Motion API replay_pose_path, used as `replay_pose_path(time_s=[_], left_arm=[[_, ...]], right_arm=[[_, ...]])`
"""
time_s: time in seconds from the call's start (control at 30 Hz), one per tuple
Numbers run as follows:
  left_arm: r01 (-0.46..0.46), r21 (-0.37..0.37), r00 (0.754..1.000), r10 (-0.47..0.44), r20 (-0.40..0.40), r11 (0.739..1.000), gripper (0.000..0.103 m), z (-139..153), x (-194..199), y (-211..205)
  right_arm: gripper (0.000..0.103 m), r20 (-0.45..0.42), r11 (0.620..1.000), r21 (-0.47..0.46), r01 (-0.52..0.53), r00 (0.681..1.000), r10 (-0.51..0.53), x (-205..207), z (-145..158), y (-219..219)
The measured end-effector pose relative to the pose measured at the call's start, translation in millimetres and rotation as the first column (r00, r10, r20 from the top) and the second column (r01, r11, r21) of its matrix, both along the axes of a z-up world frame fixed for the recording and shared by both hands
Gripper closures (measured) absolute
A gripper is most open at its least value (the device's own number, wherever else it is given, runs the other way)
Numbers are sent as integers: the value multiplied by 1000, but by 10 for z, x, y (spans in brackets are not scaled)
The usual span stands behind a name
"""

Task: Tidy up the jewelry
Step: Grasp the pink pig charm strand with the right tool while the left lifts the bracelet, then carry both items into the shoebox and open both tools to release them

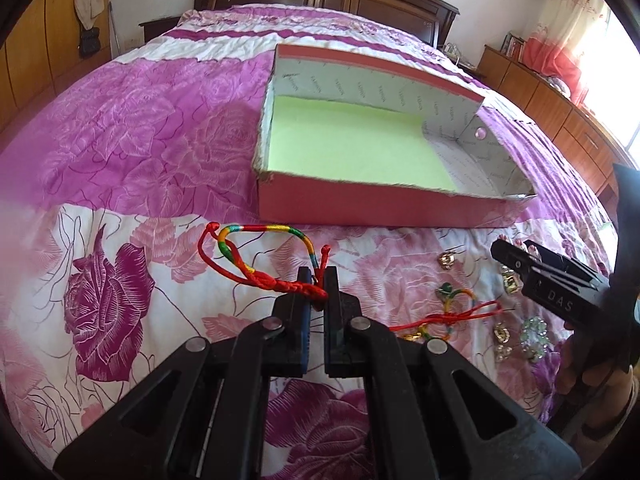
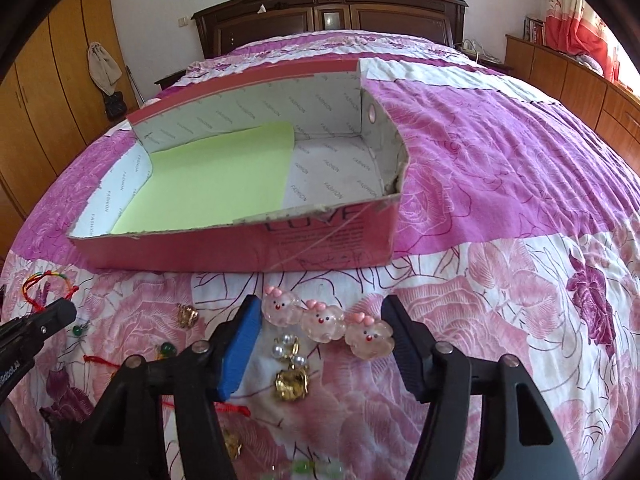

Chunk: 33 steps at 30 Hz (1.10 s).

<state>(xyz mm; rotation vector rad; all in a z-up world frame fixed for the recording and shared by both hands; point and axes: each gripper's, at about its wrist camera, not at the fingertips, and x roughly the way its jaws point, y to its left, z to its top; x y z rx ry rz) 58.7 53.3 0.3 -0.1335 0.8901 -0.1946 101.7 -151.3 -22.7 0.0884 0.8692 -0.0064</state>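
Box (image 2: pixel 320 236): empty, nothing stowed. My left claw (image 1: pixel 318 280) pinches the braided cord bracelet (image 1: pixel 256 256); my right claw (image 2: pixel 320 328) gapes around pig beads (image 2: pixel 324 320), untouched. Remaining jewelry lies on the bed (image 2: pixel 520 184).

each camera sits just behind its own claw, looking forward and down along the fingers, close over the bed (image 1: pixel 120 128). both face the headboard (image 2: pixel 332 12). the left view stands left of the right one; both share the pink box (image 1: pixel 360 204) and the scattered jewelry before it.
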Motion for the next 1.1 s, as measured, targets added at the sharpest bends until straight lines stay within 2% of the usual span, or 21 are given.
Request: replay_pose_path(time_s=[0.3,0.53,0.7,0.97,1.1], left_arm=[[31,-26,997,-29,78,999,103,175,-115,-83],[44,-34,986,-38,161,998,103,351,-176,-145],[31,-33,974,-23,227,999,103,471,-155,-152],[-5,-44,955,18,296,999,103,547,28,-136],[-6,-5,938,8,346,1000,103,607,109,-202]], right_arm=[[38,105,999,5,-46,993,45,-297,236,16],[38,207,996,-11,-90,974,90,-444,449,87],[38,284,993,-43,-110,951,118,-477,566,148],[38,355,990,-64,-126,924,140,-413,658,195],[38,387,990,-76,-122,911,142,-345,698,204]])
